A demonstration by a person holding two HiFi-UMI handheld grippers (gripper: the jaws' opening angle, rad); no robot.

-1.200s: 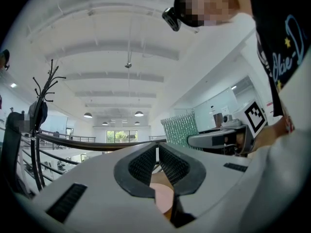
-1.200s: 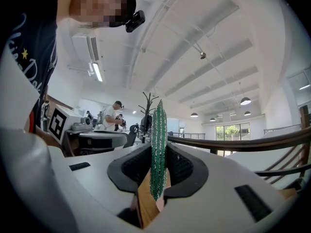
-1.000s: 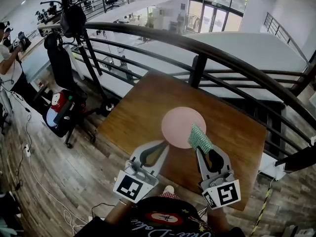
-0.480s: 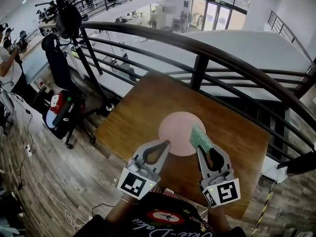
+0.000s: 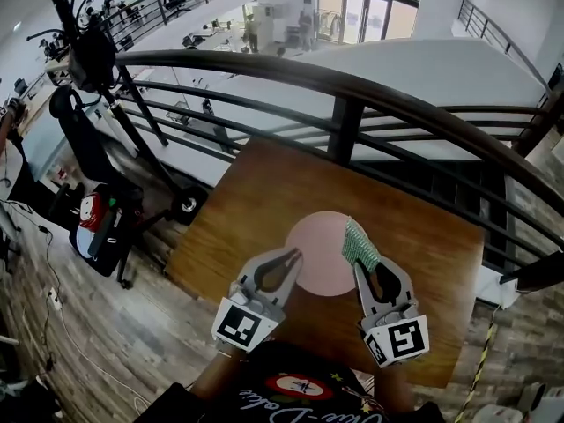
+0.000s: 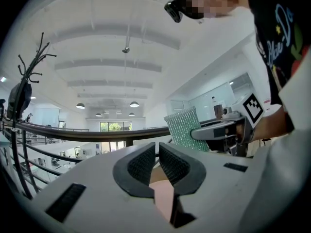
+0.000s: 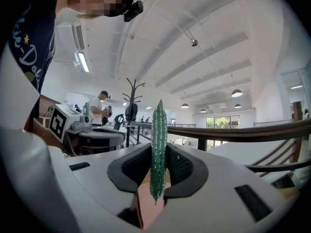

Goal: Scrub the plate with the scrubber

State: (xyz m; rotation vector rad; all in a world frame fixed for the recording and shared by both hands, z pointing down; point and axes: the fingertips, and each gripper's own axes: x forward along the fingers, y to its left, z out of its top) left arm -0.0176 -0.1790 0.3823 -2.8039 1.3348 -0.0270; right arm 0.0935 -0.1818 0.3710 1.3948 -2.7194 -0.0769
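Observation:
A round pink plate (image 5: pixel 322 254) lies flat on the brown wooden table (image 5: pixel 264 192). My right gripper (image 5: pixel 362 266) is shut on a green mesh scrubber (image 5: pixel 358 243), which stands on edge over the plate's right rim. The right gripper view shows the scrubber (image 7: pixel 158 144) pinched upright between the pads, with the plate (image 7: pixel 148 205) below. My left gripper (image 5: pixel 296 256) is shut with nothing between its pads, its tip at the plate's left rim. Seen from the left gripper (image 6: pixel 157 155), the scrubber (image 6: pixel 187 130) and the right gripper (image 6: pixel 226 130) are to the right, and a strip of plate (image 6: pixel 163 198) shows below.
A dark curved metal railing (image 5: pixel 352 91) runs just behind the table, with a drop to a lower floor beyond. Left of the table a tripod stand (image 5: pixel 132 104) and a bag (image 5: pixel 92 218) sit on the wooden floor. The table's right edge (image 5: pixel 480 263) is close to the right gripper.
Both grippers have moved forward beside the plate, and the scrubber now sits further along its right rim. The head view has shifted. Both sets of jaws stand as before.

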